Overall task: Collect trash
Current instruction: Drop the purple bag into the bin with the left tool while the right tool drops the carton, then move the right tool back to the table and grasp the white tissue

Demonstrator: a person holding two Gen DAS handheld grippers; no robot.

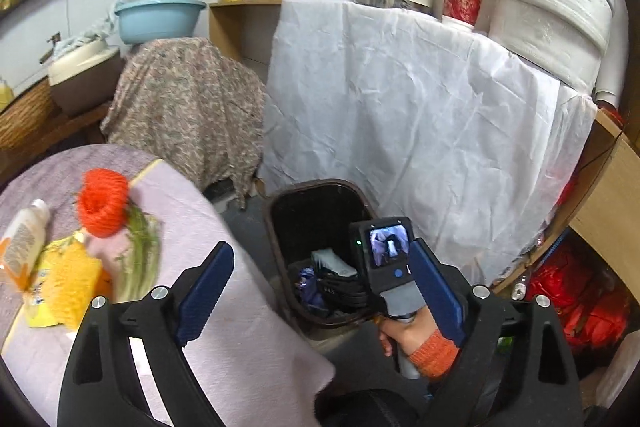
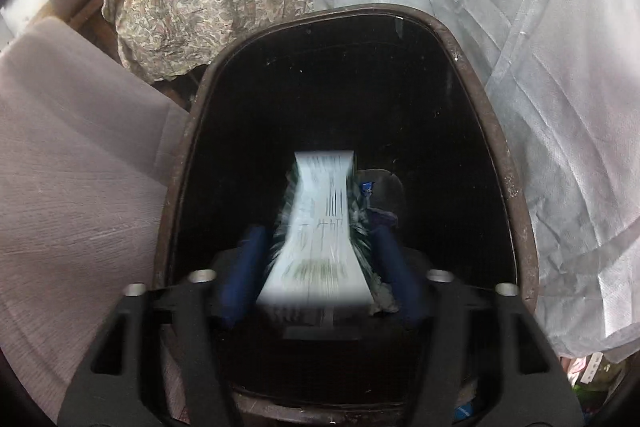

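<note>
The dark trash bin (image 2: 516, 187) stands on the floor just off the table's right edge, mouth open and easy to reach from the tabletop, and it fills the right wrist view. Over it hangs the right gripper (image 2: 320, 267), fingers spread with a pale printed packet (image 2: 320, 227) blurred between them; I cannot tell whether the pads touch it, but it looks like a drop in progress. Crumpled wrappers (image 1: 320, 283) already lie at the bin's bottom. On the lilac-covered table (image 1: 248, 327), more trash waits near its left edge: a yellow packet (image 1: 68, 283), a pale bottle (image 1: 26, 235), an orange mesh net (image 1: 102, 205) on green stalks. The left gripper (image 1: 316, 287) hovers with fingers wide apart and empty, probably ready for the next pick.
</note>
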